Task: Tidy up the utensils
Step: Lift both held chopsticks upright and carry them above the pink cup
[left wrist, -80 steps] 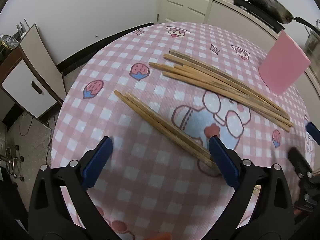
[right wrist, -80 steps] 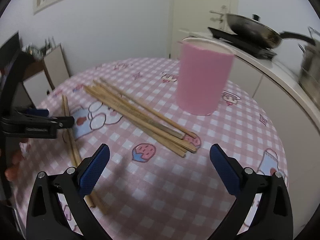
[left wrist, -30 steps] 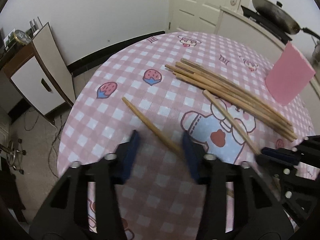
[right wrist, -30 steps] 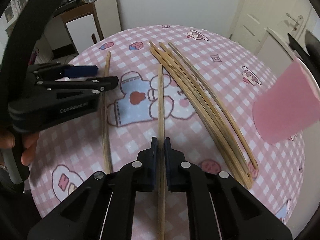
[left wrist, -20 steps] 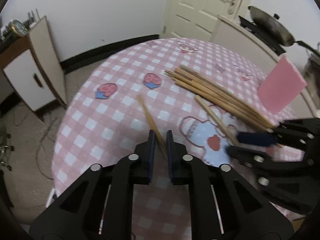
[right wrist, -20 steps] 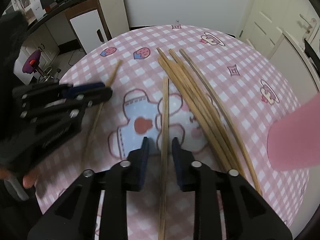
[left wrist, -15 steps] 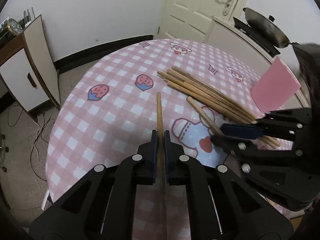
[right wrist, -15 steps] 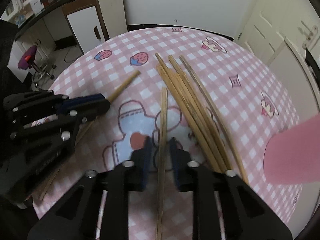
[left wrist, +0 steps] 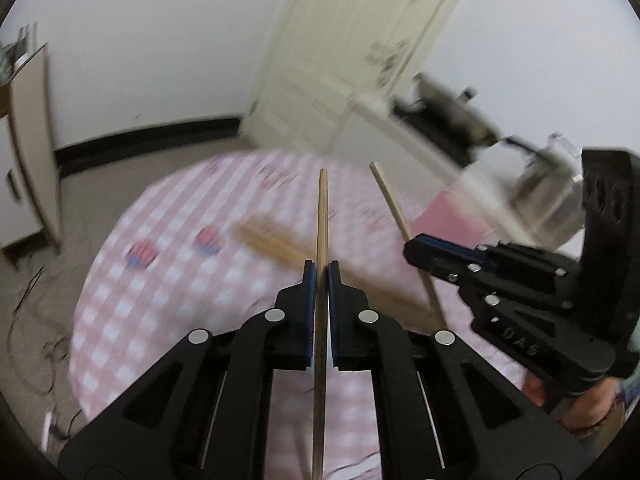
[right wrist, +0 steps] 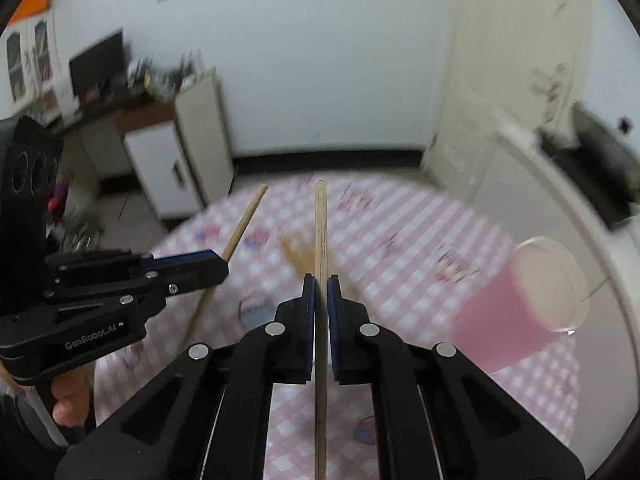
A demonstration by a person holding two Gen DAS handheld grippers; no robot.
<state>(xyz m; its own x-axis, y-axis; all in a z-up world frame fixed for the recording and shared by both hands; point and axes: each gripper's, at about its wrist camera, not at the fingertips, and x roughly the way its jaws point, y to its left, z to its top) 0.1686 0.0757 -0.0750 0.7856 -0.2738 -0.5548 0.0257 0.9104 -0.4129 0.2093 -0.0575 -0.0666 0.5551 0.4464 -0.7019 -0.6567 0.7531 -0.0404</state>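
Pink cup [right wrist: 520,312]: contents unclear | left hand-held gripper [left wrist: 321,276]: clamps chopstick [left wrist: 322,216] | right hand-held gripper [right wrist: 321,280]: clamps second chopstick [right wrist: 320,232]

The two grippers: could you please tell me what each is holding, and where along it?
Each holds one chopstick: left gripper and right gripper each clamp theirs partway along its length, with wood sticking out beyond both ends of the jaws.

Both the left gripper [left wrist: 321,276] and the right gripper [right wrist: 321,280] are matte black plastic frames with blue ribbed finger pads, round silver screw heads along the linkages, and faint white lettering stamped on the side.
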